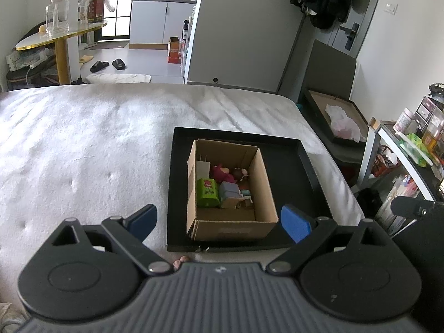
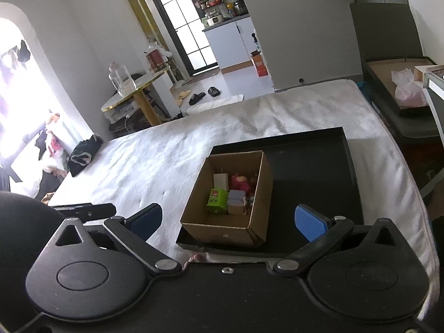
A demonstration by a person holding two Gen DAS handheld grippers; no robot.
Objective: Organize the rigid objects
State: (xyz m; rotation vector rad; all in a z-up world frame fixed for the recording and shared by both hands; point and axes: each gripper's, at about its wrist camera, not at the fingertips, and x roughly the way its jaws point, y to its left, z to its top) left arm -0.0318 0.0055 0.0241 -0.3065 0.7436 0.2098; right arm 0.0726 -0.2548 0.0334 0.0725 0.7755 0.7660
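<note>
An open cardboard box (image 1: 260, 194) stands in a black tray (image 1: 294, 166) on the white bed. Inside it lie a green carton (image 1: 206, 193), a white charger (image 1: 203, 168), a red plush toy (image 1: 222, 176), a grey block (image 1: 229, 190) and other small items. The box (image 2: 260, 194) and tray (image 2: 310, 166) also show in the right wrist view, with the green carton (image 2: 216, 200). My left gripper (image 1: 219, 222) is open and empty, just short of the box's near wall. My right gripper (image 2: 229, 222) is open and empty, also before the box.
The white bed (image 1: 83, 144) spreads left of the tray. A dark bench with a cardboard lid and a pink bag (image 1: 344, 125) stands right of the bed. A cluttered shelf (image 1: 416, 144) is at the far right. Dark clothes (image 2: 83, 155) lie at the bed's far left edge.
</note>
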